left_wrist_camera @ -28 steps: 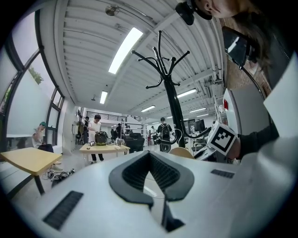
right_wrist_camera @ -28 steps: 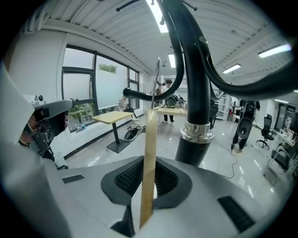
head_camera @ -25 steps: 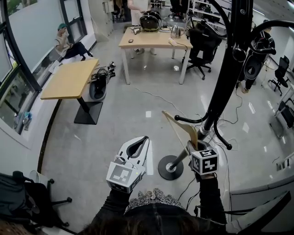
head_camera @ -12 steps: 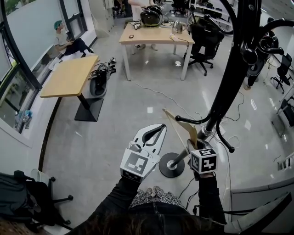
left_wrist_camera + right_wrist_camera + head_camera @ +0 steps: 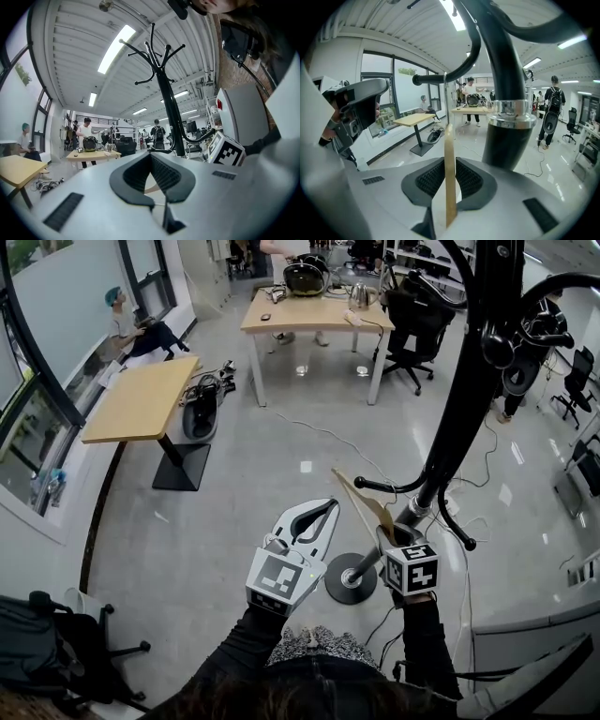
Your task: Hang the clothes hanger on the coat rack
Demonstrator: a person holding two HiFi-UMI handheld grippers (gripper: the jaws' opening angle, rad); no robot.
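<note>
The black coat rack [image 5: 457, 423] rises from a round base [image 5: 349, 583] on the floor, with curved hooks low on the pole. My right gripper [image 5: 392, 536] is shut on the wooden hanger [image 5: 362, 502], just beside the pole above the base. In the right gripper view the hanger [image 5: 449, 140] stands edge-on between the pads, with the pole [image 5: 508, 122] close behind. My left gripper [image 5: 324, 509] is shut on nothing, a little left of the hanger. In the left gripper view the rack [image 5: 168, 105] stands ahead with its top hooks showing, beyond that gripper's [image 5: 151, 157] tips.
Two wooden tables [image 5: 141, 399] [image 5: 314, 315] stand further off, with an office chair [image 5: 412, 315] by the far one. A person [image 5: 127, 322] sits by the window. Cables [image 5: 328, 442] trail over the floor near the base. A dark chair [image 5: 56, 643] is at lower left.
My left gripper has moved right and forward, closer to the hanger and the rack's base. The right gripper and hanger have barely shifted.
</note>
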